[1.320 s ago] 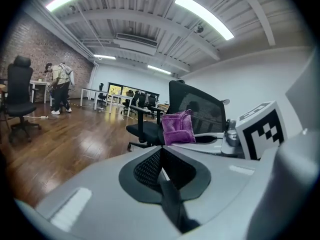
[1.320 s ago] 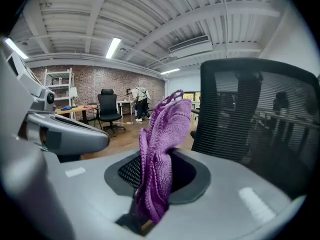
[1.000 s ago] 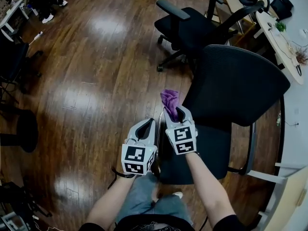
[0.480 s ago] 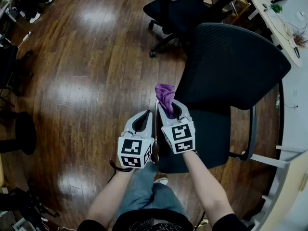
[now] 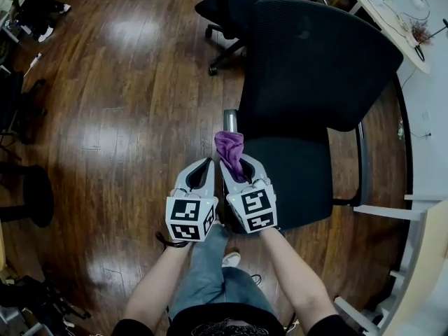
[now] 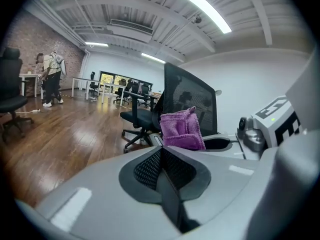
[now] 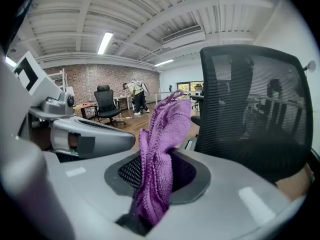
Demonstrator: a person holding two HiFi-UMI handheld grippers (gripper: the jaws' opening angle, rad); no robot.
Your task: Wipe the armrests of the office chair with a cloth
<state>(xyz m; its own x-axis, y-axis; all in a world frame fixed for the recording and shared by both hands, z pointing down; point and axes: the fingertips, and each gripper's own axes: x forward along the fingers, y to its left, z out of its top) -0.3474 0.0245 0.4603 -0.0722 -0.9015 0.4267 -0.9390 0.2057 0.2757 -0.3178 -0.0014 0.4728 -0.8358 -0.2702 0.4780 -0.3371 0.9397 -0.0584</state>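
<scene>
A purple cloth (image 5: 229,148) (image 7: 162,159) (image 6: 181,129) is pinched in my right gripper (image 5: 236,166) and sticks up from its shut jaws. It hangs just over the near end of the left armrest (image 5: 230,117) of the black mesh-back office chair (image 5: 315,61). The chair's right armrest (image 5: 362,163) runs along the seat's far side. My left gripper (image 5: 199,176) sits close beside the right one, on its left, jaws shut with nothing between them. In the right gripper view the chair's mesh back (image 7: 252,101) fills the right side.
A second black office chair (image 5: 227,9) stands behind the first. A desk (image 5: 388,19) with small items lies at the upper right and a white frame (image 5: 399,212) at the right. Dark wooden floor (image 5: 126,96) spreads to the left. People stand far off (image 6: 50,79).
The office chair has come nearer and now fills the upper middle of the head view. Both grippers have drifted slightly left and down, and the cloth sits closer to the left armrest's end.
</scene>
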